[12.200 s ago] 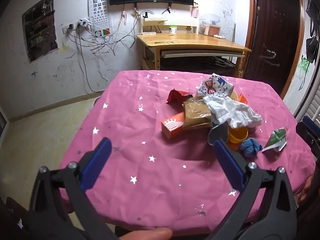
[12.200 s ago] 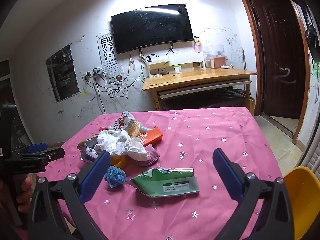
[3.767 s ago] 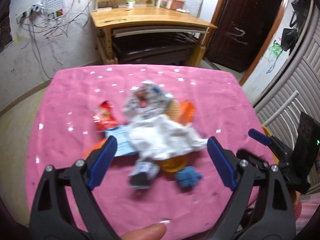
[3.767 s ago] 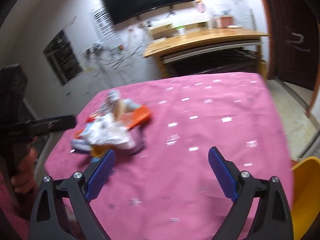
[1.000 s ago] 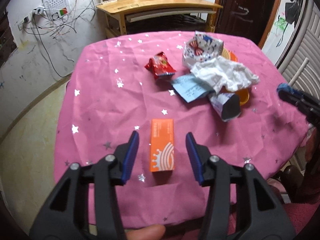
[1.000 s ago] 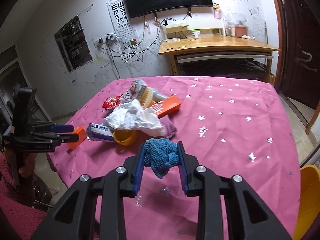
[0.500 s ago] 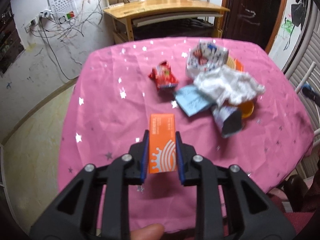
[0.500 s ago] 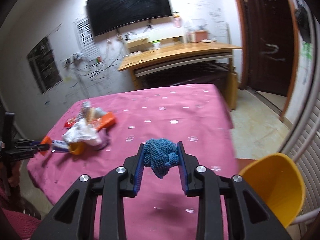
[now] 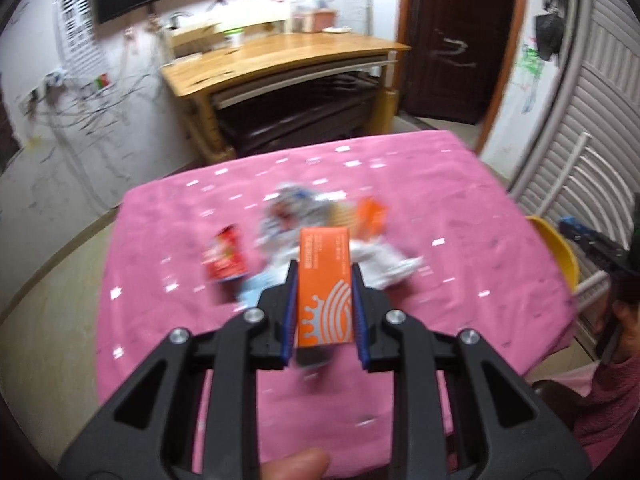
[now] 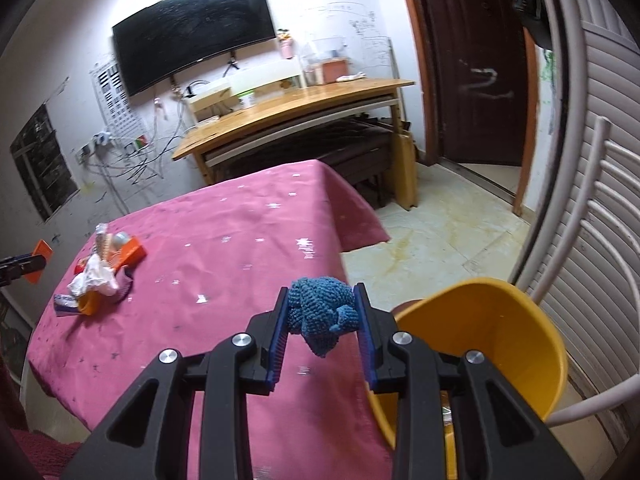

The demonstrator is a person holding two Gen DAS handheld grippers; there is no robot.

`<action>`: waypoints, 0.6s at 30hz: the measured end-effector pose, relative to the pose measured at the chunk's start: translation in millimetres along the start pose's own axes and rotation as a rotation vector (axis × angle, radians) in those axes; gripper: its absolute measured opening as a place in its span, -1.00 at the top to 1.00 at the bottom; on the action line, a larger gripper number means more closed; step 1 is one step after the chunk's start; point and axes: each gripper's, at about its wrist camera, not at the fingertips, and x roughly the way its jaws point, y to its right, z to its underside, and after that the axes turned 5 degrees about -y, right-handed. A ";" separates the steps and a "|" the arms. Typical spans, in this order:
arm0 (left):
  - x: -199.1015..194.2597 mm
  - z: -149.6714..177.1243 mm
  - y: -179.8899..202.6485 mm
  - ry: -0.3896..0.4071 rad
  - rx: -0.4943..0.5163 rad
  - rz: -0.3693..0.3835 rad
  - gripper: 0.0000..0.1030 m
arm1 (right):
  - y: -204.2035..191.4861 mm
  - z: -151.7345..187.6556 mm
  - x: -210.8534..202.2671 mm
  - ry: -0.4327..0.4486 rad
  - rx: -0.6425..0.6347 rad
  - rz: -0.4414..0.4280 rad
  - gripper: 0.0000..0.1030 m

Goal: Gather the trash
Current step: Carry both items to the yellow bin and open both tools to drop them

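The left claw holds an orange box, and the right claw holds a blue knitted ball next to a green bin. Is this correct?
Not quite. The bin is yellow, not green, as the right wrist view shows. The rest stands: the left claw holds the orange box, and the right claw holds the blue knitted ball beside that bin.

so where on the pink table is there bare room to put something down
The pink tablecloth is bare from the trash pile across to the edge by the yellow bin, and along the far side toward the wooden desk. It is crowded only around that pile.
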 end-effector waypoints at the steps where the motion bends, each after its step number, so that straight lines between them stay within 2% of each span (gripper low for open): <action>1: 1.9 -3.9 10.9 -0.002 0.013 0.018 0.57 | 4.9 0.9 -0.4 0.001 0.007 0.006 0.51; 10: 25.1 -40.0 106.0 -0.029 0.135 0.155 0.57 | 53.4 15.3 -2.2 0.008 0.097 0.072 0.51; 15: 45.7 -54.7 172.6 -0.077 0.195 0.272 0.57 | 89.6 25.4 7.1 0.000 0.170 0.140 0.49; 18: 61.1 -57.5 213.1 -0.111 0.238 0.328 0.57 | 111.2 34.7 13.4 -0.026 0.235 0.114 0.46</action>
